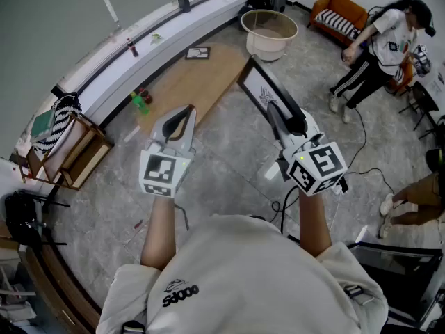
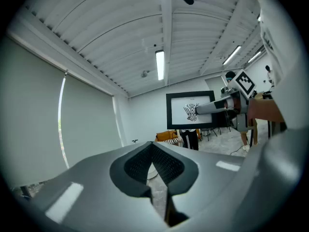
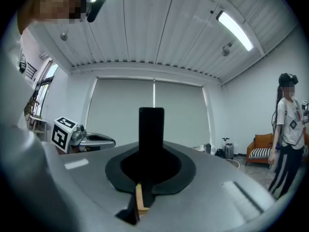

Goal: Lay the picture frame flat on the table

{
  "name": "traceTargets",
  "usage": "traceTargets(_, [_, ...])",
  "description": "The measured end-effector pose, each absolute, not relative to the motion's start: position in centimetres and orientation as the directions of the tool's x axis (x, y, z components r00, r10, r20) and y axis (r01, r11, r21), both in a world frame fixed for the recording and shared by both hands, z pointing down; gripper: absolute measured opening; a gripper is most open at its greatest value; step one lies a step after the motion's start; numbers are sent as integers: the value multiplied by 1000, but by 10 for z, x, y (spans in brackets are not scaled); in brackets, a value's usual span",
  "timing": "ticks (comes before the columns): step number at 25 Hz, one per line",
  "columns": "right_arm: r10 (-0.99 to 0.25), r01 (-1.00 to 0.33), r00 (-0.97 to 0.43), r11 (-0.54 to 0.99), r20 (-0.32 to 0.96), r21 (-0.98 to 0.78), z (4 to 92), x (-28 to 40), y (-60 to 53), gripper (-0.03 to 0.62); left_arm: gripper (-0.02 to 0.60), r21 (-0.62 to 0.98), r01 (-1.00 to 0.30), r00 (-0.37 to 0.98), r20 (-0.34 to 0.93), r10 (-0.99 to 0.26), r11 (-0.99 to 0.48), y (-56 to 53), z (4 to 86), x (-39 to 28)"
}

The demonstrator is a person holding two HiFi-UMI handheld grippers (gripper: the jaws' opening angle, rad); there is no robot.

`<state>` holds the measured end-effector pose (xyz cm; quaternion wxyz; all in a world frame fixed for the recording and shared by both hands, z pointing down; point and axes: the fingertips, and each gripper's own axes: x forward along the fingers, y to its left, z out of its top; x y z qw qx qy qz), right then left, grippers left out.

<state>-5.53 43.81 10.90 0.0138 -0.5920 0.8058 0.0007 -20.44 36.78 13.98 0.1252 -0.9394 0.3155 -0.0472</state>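
The picture frame [image 1: 263,88] is black with a white print and a dark drawing; it is held up in the air, tilted, above the floor beside the wooden table [image 1: 182,88]. My right gripper [image 1: 274,110] is shut on its near edge. The right gripper view shows that edge [image 3: 151,127] end-on as a black bar rising between the jaws. My left gripper [image 1: 182,114] hangs level with it to the left, shut, with nothing in it. From the left gripper view the frame [image 2: 187,111] faces the camera, and the right gripper [image 2: 205,108] is clamped on its right side.
On the table lie a small dark-framed picture [image 1: 198,53] and a green bottle [image 1: 140,103]. A white basin [image 1: 269,32] stands beyond the table's far end. A person [image 1: 375,47] stands at the right near an orange sofa [image 1: 338,11]. A wooden rack [image 1: 69,148] stands at the left.
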Motion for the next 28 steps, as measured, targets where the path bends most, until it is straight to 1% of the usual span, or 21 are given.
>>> traceTargets(7, [-957, -956, -291, 291, -7, -24, 114, -46, 433, 14, 9, -269, -578, 797, 18, -604, -771, 362, 142, -196])
traceTargets(13, [-953, -949, -302, 304, -34, -81, 116, -26, 431, 15, 9, -264, -583, 791, 32, -611, -768, 359, 148, -180])
traceTargets(23, [-940, -936, -342, 340, 9, -90, 138, 13, 433, 15, 9, -238, -618, 761, 58, -646, -749, 367, 171, -144])
traceTargets(28, [-945, -941, -327, 323, 26, -96, 148, 33, 420, 14, 9, -229, -625, 754, 71, -653, -746, 355, 179, -133])
